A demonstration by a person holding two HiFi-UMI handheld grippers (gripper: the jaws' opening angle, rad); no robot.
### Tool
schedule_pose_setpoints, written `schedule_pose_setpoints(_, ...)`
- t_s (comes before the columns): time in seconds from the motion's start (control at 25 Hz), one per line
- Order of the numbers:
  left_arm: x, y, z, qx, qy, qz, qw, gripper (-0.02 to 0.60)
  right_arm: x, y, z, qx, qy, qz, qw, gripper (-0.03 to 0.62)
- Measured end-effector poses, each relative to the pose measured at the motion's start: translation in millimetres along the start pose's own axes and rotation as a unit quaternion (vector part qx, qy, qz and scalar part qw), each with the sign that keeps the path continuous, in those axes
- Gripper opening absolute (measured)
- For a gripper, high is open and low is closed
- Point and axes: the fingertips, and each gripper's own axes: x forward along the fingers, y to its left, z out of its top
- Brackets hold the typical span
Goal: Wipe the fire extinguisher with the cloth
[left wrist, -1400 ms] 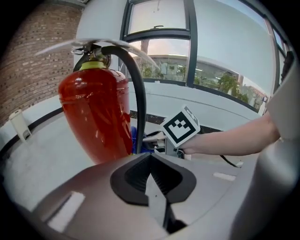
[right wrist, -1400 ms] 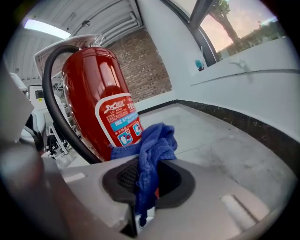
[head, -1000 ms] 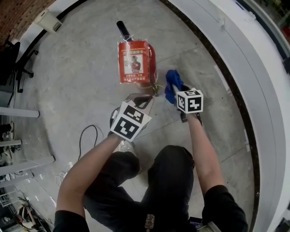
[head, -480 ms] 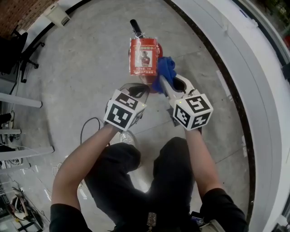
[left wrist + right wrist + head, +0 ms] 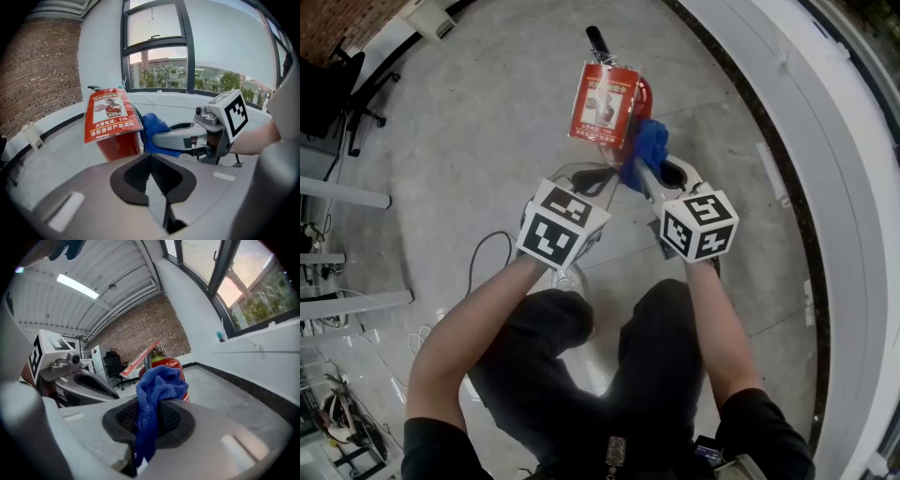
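Floor (image 5: 469,141): pale grey stone that carries everything. The fire extinguisher (image 5: 641,94) stands on it in the open, well apart from the ledge, so there's room to work round it.
Ledge (image 5: 825,150): white curved sill w/ a dark edge strip, sweeping down the right side. Not involved.
Person (image 5: 581,375): crouched low behind the fire extinguisher, knees bent, both forearms stretched fwd, prob. b/c the thing is short and sits at floor level.
Fire extinguisher: red body, w/ a black handle (image 5: 597,42) on the side away from the person. A red tag (image 5: 604,101) hangs over the near face and hides most of it.
Right gripper (image 5: 645,178): arm nearly straight, aimed close to level at the body's right flank. Jaws are clamped on the cloth (image 5: 158,383), the narrow gap filled w/ fabric. Held so the wad leads and the gripper's hard parts stay off the paint.
Left gripper (image 5: 586,183): jaws pressed together, nothing in them. It sits just beside the right one, nose tilted down, short of the tag. Looks like the spare hand, maybe there to steady the body or lift the tag.
Cloth: blue, bunched beyond the jaw tips, w/ a tail drooping back over the pads. It sits right at the red body under the tag's edge; can't tell from here whether it's pressing or just shy.
Cable (image 5: 478,272): thin black loop on the floor by the left elbow, away from the job.
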Motion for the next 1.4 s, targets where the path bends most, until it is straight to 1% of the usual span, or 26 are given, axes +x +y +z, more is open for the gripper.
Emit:
schedule_pose_setpoints(0.16,14,0,-10,-0.009,0.007,-0.008,0.9999,0.005,12,-24,-42,0.009,0.042,-0.023,0.999,0.052)
schedule_pose_setpoints(0.4,43,1,-40,0.003,0.023,-0.018,0.9996,0.005,40,-54,-108,0.029,0.106,-0.038,0.993,0.052)
schedule_pose_setpoints(0.52,55,2,-58,-0.008,0.031,-0.026,0.9991,0.005,45,-62,-132,0.032,0.121,-0.048,0.991,0.051)
schedule_pose_setpoints(0.6,63,2,-70,-0.013,0.037,-0.034,0.9987,0.005,46,-63,-143,0.029,0.123,-0.052,0.991,0.052)
schedule_pose_setpoints(0.68,71,1,-80,-0.010,0.042,-0.040,0.9983,0.005,46,-62,-152,0.023,0.124,-0.052,0.991,0.052)
schedule_pose_setpoints(0.8,82,5,-88,-0.005,0.038,-0.045,0.9983,0.005,52,-65,-171,0.015,0.140,-0.048,0.989,0.052)
schedule_pose_setpoints(0.88,89,8,-91,-0.012,0.032,-0.045,0.9984,0.005,58,-69,-179,0.005,0.152,-0.045,0.987,0.052)
schedule_pose_setpoints(0.96,96,11,-97,-0.028,0.027,-0.043,0.9983,0.005,61,-75,-188,0.005,0.163,-0.045,0.986,0.052)
schedule_pose_setpoints(1.08,99,15,-110,-0.056,0.030,-0.039,0.9972,0.005,68,-85,-220,0.033,0.192,-0.050,0.980,0.052)
schedule_pose_setpoints(1.2,97,15,-119,-0.063,0.034,-0.039,0.9967,0.005,79,-100,-252,0.058,0.220,-0.066,0.971,0.052)
schedule_pose_setpoints(1.32,93,20,-127,-0.070,0.034,-0.032,0.9964,0.005,86,-110,-267,0.065,0.229,-0.077,0.968,0.052)
schedule_pose_setpoints(1.4,91,24,-133,-0.073,0.037,-0.027,0.9962,0.005,89,-114,-282,0.077,0.244,-0.083,0.963,0.052)
